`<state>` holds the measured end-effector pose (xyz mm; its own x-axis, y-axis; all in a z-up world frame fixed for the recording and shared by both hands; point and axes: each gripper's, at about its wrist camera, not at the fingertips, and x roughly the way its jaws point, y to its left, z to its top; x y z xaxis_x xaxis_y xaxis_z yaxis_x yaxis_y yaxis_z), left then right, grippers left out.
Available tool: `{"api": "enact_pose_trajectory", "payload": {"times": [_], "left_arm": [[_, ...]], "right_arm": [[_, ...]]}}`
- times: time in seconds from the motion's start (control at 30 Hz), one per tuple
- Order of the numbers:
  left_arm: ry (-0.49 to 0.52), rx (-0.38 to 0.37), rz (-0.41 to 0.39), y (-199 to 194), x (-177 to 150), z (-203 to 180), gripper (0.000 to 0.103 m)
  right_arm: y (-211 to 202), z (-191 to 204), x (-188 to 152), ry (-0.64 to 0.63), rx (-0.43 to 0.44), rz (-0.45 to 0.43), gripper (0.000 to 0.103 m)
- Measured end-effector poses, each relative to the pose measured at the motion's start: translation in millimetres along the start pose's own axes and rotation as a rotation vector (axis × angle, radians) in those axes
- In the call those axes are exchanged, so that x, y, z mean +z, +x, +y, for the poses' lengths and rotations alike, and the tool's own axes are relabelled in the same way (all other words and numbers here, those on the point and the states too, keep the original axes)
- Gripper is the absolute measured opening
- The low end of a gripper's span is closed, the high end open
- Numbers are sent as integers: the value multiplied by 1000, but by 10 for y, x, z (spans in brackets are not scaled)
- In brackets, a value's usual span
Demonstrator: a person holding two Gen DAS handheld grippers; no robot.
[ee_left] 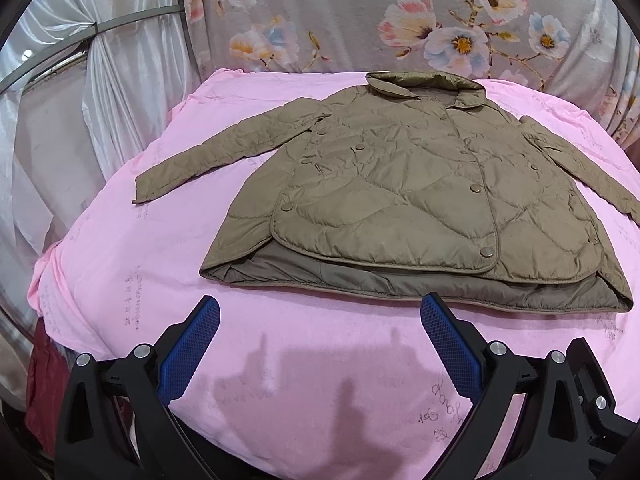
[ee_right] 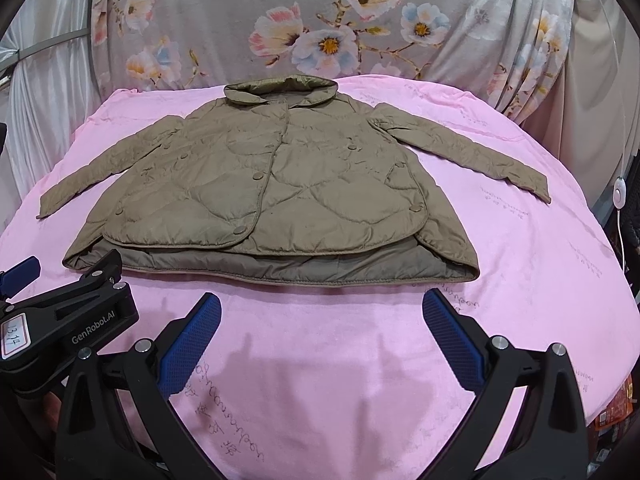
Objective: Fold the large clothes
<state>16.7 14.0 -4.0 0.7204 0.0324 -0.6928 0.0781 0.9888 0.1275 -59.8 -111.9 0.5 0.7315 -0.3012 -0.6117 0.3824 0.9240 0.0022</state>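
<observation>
An olive quilted jacket (ee_left: 404,184) lies flat and buttoned on the pink cloth, collar at the far side, both sleeves spread out to the sides. It also shows in the right wrist view (ee_right: 280,192). My left gripper (ee_left: 320,312) is open and empty, just in front of the jacket's hem. My right gripper (ee_right: 322,310) is open and empty, also just short of the hem. The left gripper's body (ee_right: 68,320) shows at the left of the right wrist view, close beside the right one.
The pink cloth (ee_left: 280,360) covers a table with rounded edges. A floral curtain (ee_left: 400,12) hangs behind it. White drapes (ee_left: 100,100) hang at the left. A white cord with a switch (ee_right: 619,196) hangs at the right edge.
</observation>
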Motion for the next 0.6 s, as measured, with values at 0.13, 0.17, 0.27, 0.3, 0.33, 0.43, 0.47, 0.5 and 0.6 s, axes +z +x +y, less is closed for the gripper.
{"api": "enact_pose_trajectory", "payload": {"times": [0.13, 0.17, 0.27, 0.3, 0.33, 0.43, 0.47, 0.5, 0.6], "left_arm": [[-1, 1, -2, 0, 46, -2, 98], [-1, 2, -3, -1, 57, -4, 98], [-2, 5, -5, 3, 75, -2, 98], [-2, 6, -4, 7, 83, -2, 98], [-3, 7, -4, 12, 91, -2, 98], [-4, 11, -3, 17, 131, -9, 98], [-4, 12, -2, 20, 139, -10, 98], [-4, 12, -2, 24, 148, -11, 98], [-3, 14, -2, 28, 154, -14, 98]], "right_arm": [[11, -10, 40, 3, 3, 1, 98], [6, -8, 36, 2, 3, 0, 98], [12, -8, 81, 4, 4, -2, 98], [23, -2, 90, 3, 4, -3, 98], [24, -1, 95, 4, 5, -2, 98], [32, -1, 107, 4, 7, -1, 98], [31, -4, 110, 5, 7, -1, 98], [33, -3, 108, 5, 8, 0, 98], [56, 11, 140, 5, 8, 1, 98]]}}
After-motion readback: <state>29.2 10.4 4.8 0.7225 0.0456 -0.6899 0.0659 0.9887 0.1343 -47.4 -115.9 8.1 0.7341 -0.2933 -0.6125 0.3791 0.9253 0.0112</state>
